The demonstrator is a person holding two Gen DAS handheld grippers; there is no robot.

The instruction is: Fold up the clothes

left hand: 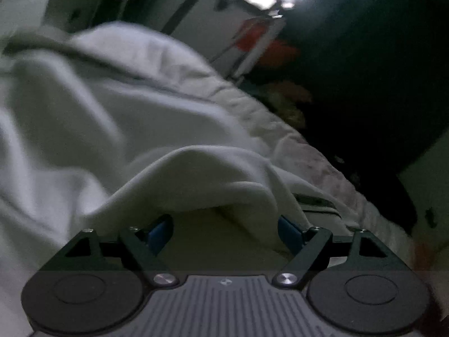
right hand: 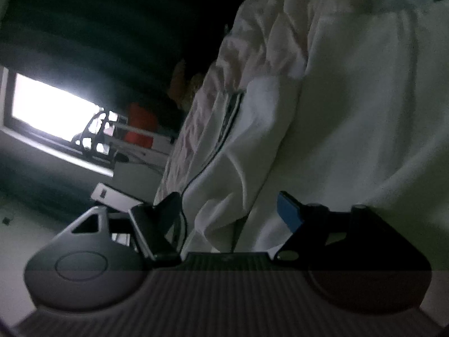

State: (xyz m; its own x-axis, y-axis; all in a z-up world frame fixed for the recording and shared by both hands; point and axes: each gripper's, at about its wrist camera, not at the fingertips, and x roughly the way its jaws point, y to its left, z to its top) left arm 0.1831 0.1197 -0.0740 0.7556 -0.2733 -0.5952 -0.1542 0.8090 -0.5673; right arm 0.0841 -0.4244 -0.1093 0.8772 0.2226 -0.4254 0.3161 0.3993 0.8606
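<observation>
The white garment (left hand: 92, 118) is lying rumpled across the bed (left hand: 322, 163), one fold humping up over the left hand-held gripper (left hand: 224, 224). Its jaws are standing wide, fabric draping between them, likely reaching under an edge to lift it. The right hand-held gripper (right hand: 233, 213) is also gaping wide around a hanging fold (right hand: 224, 191), gripping nothing.

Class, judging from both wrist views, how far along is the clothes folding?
Done: nothing looks folded; the white garment lies rumpled on the bedding.
In hand: a fold of it drapes between the open left tongs; cloth also sits between the open right tongs, neither clamped.
Left: gripping, smoothing and every fold.
</observation>
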